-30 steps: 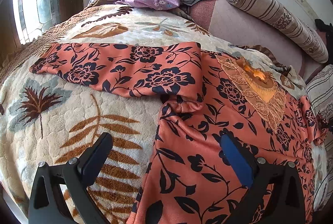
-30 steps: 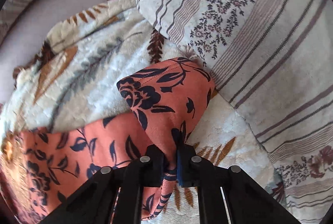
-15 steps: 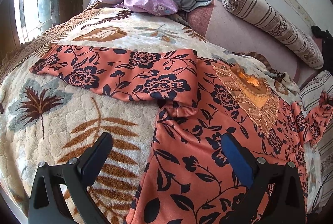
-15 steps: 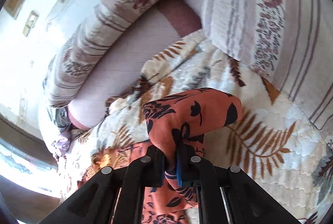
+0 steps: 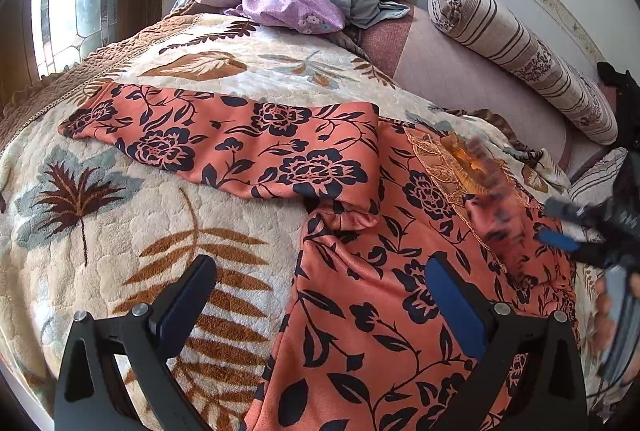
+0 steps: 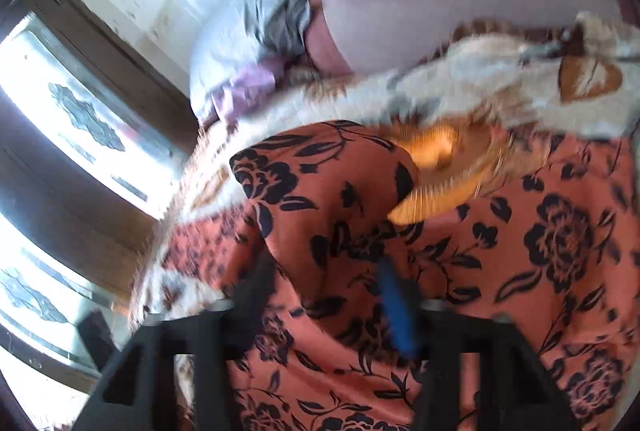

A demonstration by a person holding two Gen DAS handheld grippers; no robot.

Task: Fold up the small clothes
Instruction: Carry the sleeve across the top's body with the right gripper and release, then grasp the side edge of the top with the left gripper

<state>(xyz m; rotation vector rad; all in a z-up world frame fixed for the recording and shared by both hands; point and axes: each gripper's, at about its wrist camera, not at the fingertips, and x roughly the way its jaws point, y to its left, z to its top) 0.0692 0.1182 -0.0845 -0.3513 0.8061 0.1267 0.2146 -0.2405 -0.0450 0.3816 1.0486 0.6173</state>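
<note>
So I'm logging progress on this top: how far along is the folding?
Early. One sleeve of the orange floral top still lies spread flat across the blanket. In hand: the right hand-held gripper is opening, having brought the other sleeve over the body near the embroidered neckline. The left hand-held gripper is open and empty. Left: the spread sleeve and the body folds.

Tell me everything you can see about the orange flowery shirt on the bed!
The orange flowery shirt looks soft and thin, salmon-orange with dark navy flowers and vines, plus a golden embroidered neck panel. It lies spread on the leaf-patterned blanket. One sleeve lies flat toward the window; the other sleeve is flopped over the body, between the opening jaws of the right tool.
</note>
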